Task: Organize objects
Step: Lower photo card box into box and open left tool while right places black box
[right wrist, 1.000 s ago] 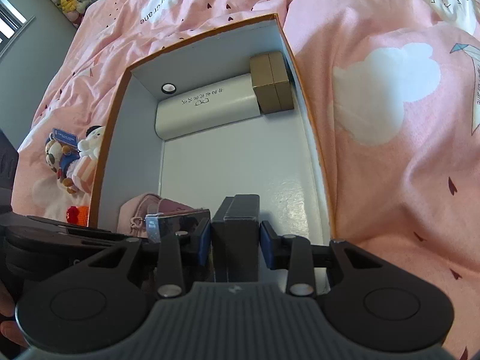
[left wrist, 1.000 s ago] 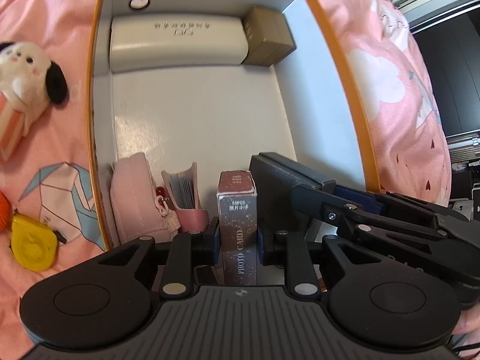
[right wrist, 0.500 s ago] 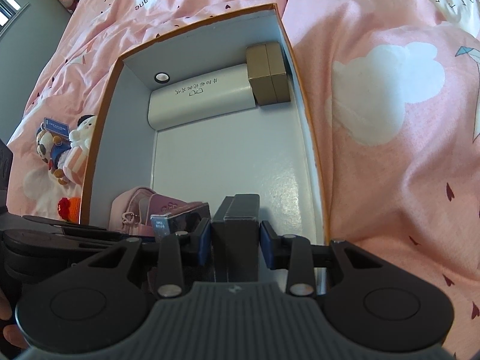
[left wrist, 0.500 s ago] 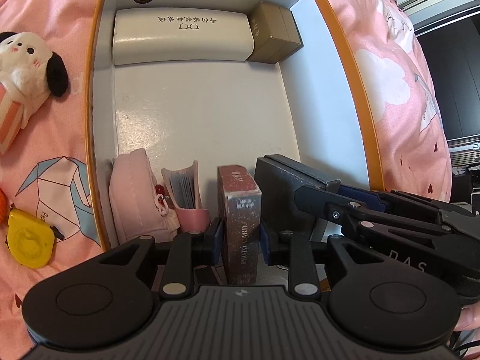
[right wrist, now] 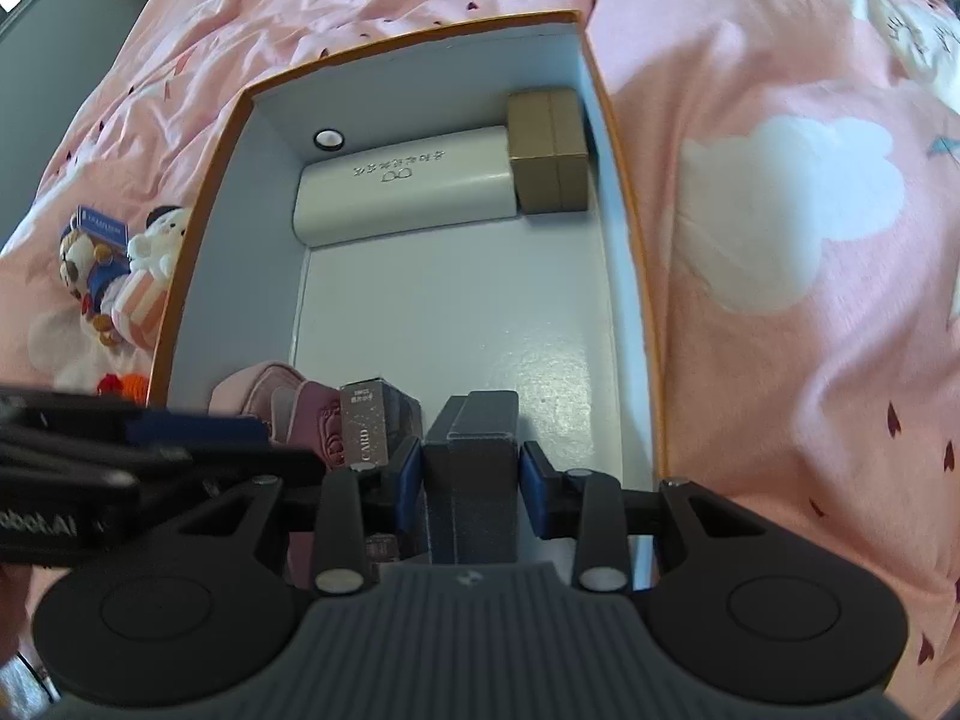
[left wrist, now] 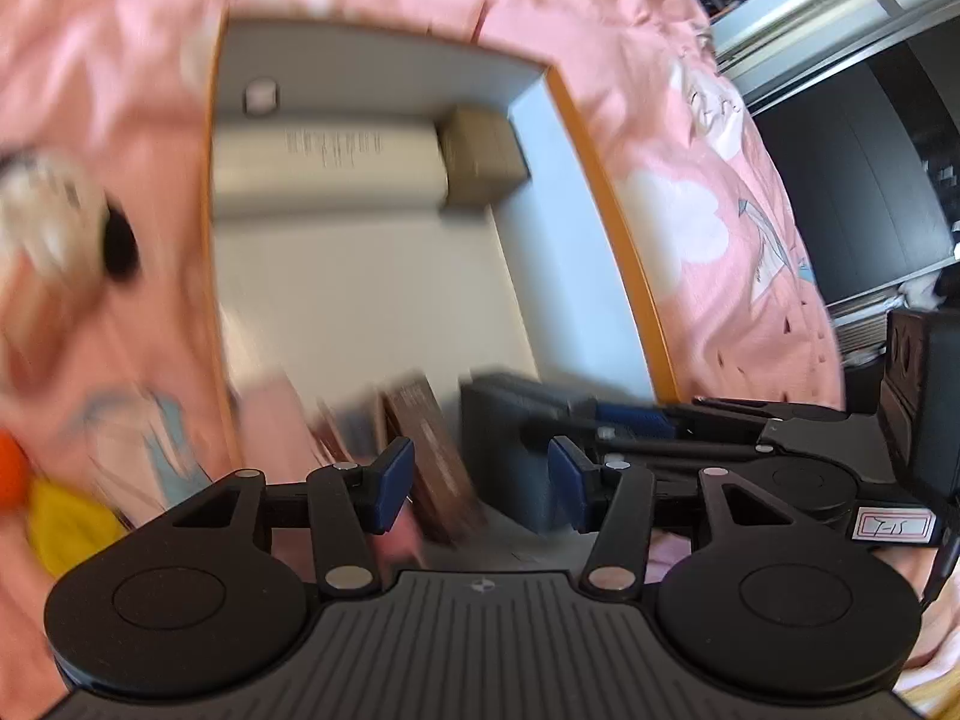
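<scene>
The left gripper (left wrist: 480, 483) stands released, its blue pads (left wrist: 393, 474) having just been spreading apart, and the photo card box (left wrist: 435, 450) leans between them, free of both pads, in the near end of the storage box (left wrist: 612, 228). The right gripper (right wrist: 469, 483) is clenched on a dark grey box (right wrist: 474, 474), pads pressed against both of its sides, holding it upright just right of the photo card box (right wrist: 375, 423). Left of the card box, against the near left corner, sits a pink pouch (right wrist: 258, 387) with a darker pink holder (right wrist: 315, 420) beside it. The middle of the white floor of the storage box (right wrist: 624, 228) is bare. At the far end a cream glasses case (right wrist: 405, 186) lies crosswise, a brown cardboard box (right wrist: 549, 150) touching its right end in the far right corner, and a small round white object (right wrist: 329, 138) in the far left corner behind the case. The storage box rests on a bed with a pink quilt (right wrist: 780, 180). Outside its left wall lie plush toys (right wrist: 120, 276) and, in the blurred left wrist view, a yellow object (left wrist: 66, 522).
</scene>
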`<state>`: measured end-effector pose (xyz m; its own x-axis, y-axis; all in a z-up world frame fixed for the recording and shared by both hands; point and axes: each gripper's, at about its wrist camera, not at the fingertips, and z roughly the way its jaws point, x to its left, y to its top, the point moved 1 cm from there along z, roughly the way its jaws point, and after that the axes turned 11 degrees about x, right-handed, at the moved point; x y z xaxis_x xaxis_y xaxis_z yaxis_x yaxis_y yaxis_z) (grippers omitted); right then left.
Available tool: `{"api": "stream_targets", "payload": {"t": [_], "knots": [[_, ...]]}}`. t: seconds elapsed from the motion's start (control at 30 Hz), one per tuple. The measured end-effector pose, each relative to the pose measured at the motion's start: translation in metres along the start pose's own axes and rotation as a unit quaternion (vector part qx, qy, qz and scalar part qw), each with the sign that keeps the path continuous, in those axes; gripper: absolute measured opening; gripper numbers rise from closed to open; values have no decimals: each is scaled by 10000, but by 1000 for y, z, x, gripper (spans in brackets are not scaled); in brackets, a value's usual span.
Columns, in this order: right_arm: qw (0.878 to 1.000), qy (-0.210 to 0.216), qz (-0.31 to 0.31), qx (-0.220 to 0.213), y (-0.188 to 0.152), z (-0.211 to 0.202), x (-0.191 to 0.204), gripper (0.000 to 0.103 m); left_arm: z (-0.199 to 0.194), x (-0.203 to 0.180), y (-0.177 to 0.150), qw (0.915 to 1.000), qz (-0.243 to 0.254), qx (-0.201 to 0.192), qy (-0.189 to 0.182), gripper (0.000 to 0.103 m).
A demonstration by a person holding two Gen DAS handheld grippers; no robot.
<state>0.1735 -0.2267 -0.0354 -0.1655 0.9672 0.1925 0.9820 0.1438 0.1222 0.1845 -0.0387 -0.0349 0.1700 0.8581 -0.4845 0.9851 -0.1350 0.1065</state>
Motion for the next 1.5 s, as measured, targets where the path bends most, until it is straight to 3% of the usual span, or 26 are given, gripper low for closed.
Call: {"api": "stream_targets", "payload": {"t": [0.13,0.3,0.4,0.67,1.03,1.13,1.5], "knots": [[9998,69,-91,176,10,6,5,37,-5,-3,8,9969,606,-282,414,49],[9993,199,108,287,20,16,4,39,10,-10,18,9897,1262,-204,647,33],[9985,362,249,312,21,19,0,39,17,-6,22,9879,1403,-119,651,23],[9952,837,433,263,11,15,-14,38,44,-4,43,9891,1324,247,599,19],[9956,837,-136,407,9,25,-7,38,74,1,52,9890,1043,779,705,19],[9940,949,-54,540,7,26,-9,38,75,3,50,9892,1004,916,540,15],[9858,1357,348,922,-2,31,-15,33,75,1,45,9845,1059,1308,491,15]]}}
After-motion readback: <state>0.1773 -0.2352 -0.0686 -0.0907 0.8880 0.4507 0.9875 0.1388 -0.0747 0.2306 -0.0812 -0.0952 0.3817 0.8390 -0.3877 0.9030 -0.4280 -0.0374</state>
